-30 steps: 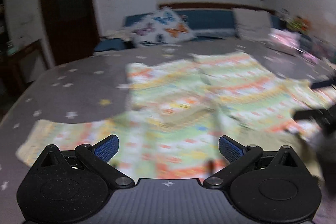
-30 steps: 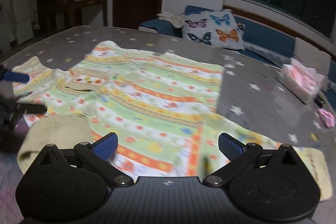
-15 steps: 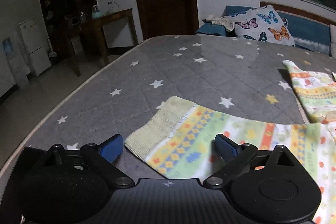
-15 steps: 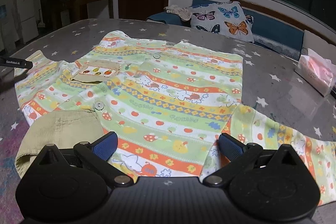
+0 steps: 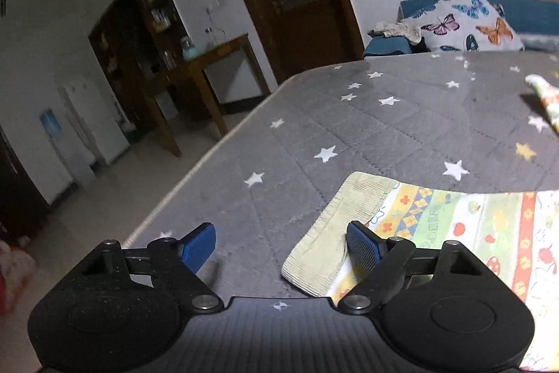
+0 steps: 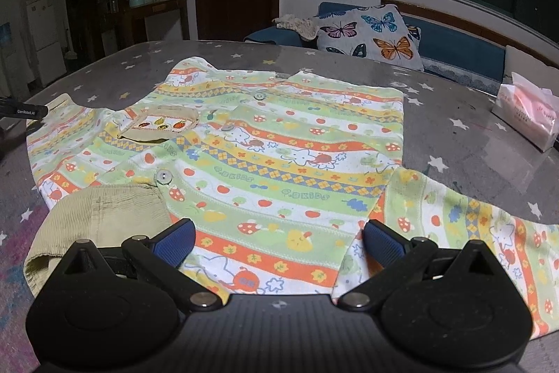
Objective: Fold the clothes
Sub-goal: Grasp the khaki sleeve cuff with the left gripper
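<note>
A dim room holds a grey star-print mattress (image 6: pixel 464 114), which gives the children's striped shirt (image 6: pixel 279 156) a flat bed for folding. The shirt lies spread front-up across the middle of the frame, sleeves out to both lower corners. At lower left, the left gripper (image 5: pixel 279 245) has its jaws open astride the ribbed cuff (image 5: pixel 335 233), likely lining up a grasp. The right gripper (image 6: pixel 277 238) hovers, jaws apart, over the shirt's near edge.
</note>
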### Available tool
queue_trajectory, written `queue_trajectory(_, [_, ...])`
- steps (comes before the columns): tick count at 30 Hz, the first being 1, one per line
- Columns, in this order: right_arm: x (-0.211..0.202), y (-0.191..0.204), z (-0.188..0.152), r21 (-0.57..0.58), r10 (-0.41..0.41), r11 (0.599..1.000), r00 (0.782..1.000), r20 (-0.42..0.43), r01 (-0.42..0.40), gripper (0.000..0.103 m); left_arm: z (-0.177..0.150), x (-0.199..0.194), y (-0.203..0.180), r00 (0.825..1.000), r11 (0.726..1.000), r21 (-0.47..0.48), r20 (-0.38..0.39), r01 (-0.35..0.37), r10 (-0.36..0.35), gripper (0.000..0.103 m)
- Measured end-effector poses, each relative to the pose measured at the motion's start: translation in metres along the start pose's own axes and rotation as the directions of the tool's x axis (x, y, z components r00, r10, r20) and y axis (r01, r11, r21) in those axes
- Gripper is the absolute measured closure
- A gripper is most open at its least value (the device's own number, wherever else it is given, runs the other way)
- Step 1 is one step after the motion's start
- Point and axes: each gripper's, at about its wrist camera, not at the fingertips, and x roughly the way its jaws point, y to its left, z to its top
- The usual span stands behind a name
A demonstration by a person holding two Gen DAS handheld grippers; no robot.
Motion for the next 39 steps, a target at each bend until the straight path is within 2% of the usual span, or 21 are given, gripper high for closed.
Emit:
queue_trajectory(5, [-0.001,0.0,-0.001,0.002,0.0,1.0,1.0,0.003,0.0,0.0,0.001,0.0,-0.002,0.998,0.998,0.016,-0.021,-0.067,0.067,0.02])
queue_trajectory(6, [-0.001,0.0,-0.001,0.003,0.001,1.0,1.0,0.003,-0.001,0.0,0.002,0.001,-0.003,0.994,0.995,0.02,-0.044,-0.096,0.097,0.021])
queue_trajectory(7, [-0.001,0.0,-0.001,0.003,0.001,1.0,1.0,0.003,-0.001,0.0,0.005,-0.001,-0.001,0.995,0.997,-0.004,-0.06,-0.075,0.075,0.023])
queue_trajectory(9, [-0.001,-0.001,-0.001,0.004,0.002,1.0,1.0,0.003,-0.002,0.0,0.015,-0.01,0.001,0.997,0.997,-0.071,-0.068,0.031,-0.036,0.023])
queue_trajectory(11, [-0.001,-0.001,-0.001,0.005,0.003,1.0,1.0,0.003,-0.003,0.0,0.025,-0.02,-0.008,0.989,0.986,-0.087,-0.042,0.14,-0.144,0.021])
queue_trajectory(13, [-0.001,-0.001,-0.001,0.005,0.003,1.0,1.0,0.003,-0.003,0.0,0.038,-0.028,-0.029,0.971,0.97,-0.062,-0.015,0.237,-0.238,0.019])
queue_trajectory(18, [-0.001,-0.001,-0.001,0.005,0.003,1.0,1.0,0.004,-0.003,0.0,0.074,-0.031,-0.088,0.904,0.905,0.01,0.025,0.426,-0.426,0.017])
queue_trajectory(23, [-0.001,-0.001,-0.001,0.007,0.005,1.0,1.0,0.005,-0.005,0.0,0.106,-0.013,-0.143,0.862,0.858,0.088,0.006,0.505,-0.508,0.017])
queue_trajectory(25, [-0.001,-0.002,-0.001,0.008,0.005,1.0,1.0,0.005,-0.005,0.0,0.116,-0.003,-0.157,0.837,0.832,0.093,-0.018,0.546,-0.547,0.017])
queue_trajectory(29, [-0.001,-0.002,-0.001,0.009,0.005,1.0,1.0,0.005,-0.006,0.0,0.125,0.014,-0.181,0.817,0.809,0.111,-0.068,0.577,-0.573,0.019])
queue_trajectory(30, [-0.001,-0.002,-0.001,0.008,0.005,1.0,1.0,0.005,-0.006,0.0,0.126,0.018,-0.185,0.816,0.808,0.121,-0.079,0.577,-0.572,0.021])
queue_trajectory(33, [-0.001,-0.002,-0.001,0.008,0.006,1.0,1.0,0.005,-0.006,0.0,0.128,0.025,-0.19,0.81,0.8,0.128,-0.091,0.587,-0.579,0.036])
queue_trajectory(34, [-0.001,-0.002,-0.002,0.009,0.006,1.0,1.0,0.005,-0.006,0.0,0.129,0.026,-0.19,0.807,0.797,0.128,-0.092,0.591,-0.584,0.047])
queue_trajectory(35, [-0.001,-0.002,-0.002,0.009,0.006,1.0,1.0,0.005,-0.006,0.0,0.13,0.028,-0.191,0.804,0.794,0.127,-0.092,0.595,-0.588,0.052])
queue_trajectory(39, [-0.001,-0.002,-0.002,0.01,0.006,1.0,1.0,0.005,-0.006,0.0,0.134,0.035,-0.194,0.791,0.781,0.125,-0.095,0.612,-0.604,0.087])
